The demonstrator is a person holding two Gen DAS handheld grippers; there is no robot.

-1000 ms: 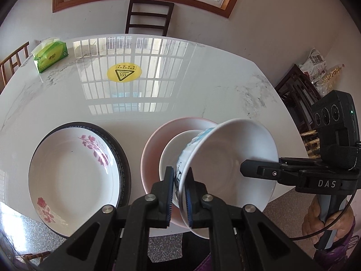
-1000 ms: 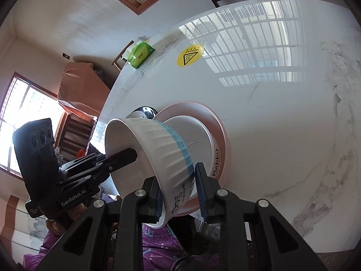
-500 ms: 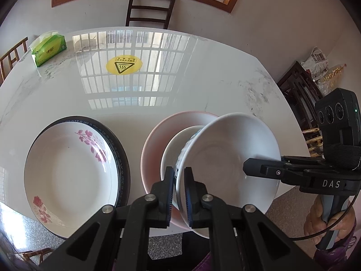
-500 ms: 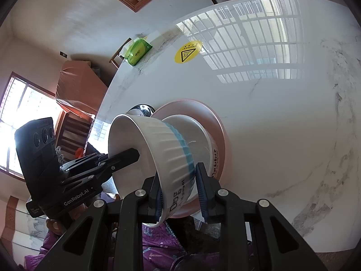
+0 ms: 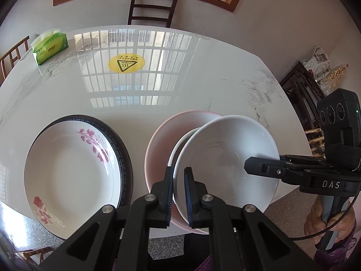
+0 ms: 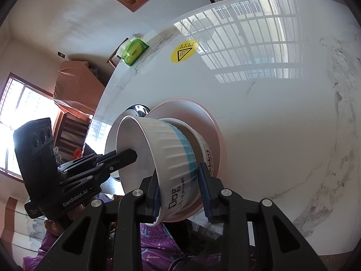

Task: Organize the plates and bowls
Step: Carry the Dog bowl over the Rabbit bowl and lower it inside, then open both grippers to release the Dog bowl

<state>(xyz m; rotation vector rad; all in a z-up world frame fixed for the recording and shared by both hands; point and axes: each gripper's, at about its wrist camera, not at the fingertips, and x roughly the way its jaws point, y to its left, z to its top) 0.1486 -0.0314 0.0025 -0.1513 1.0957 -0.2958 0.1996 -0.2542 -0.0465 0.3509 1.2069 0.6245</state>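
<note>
Currently pinched at rim by left gripper (image 5: 179, 186), nearly closed: white bowl (image 5: 227, 158), ribbed outside, blue band, black lettering, tilted. Gripped across opposite rim by right gripper (image 6: 180, 189), pads on ribbed wall and on band. Nested against second white bowl (image 6: 204, 144) in pink plate (image 5: 162, 144) at near edge of surface (image 5: 203, 79). Just beside, toward near left corner: floral plate (image 5: 70, 171) on dark-rimmed plate (image 5: 123, 155). Far left corner: green tissue pack (image 5: 50, 47); yellow sticker (image 5: 126, 63) near far edge.
</note>
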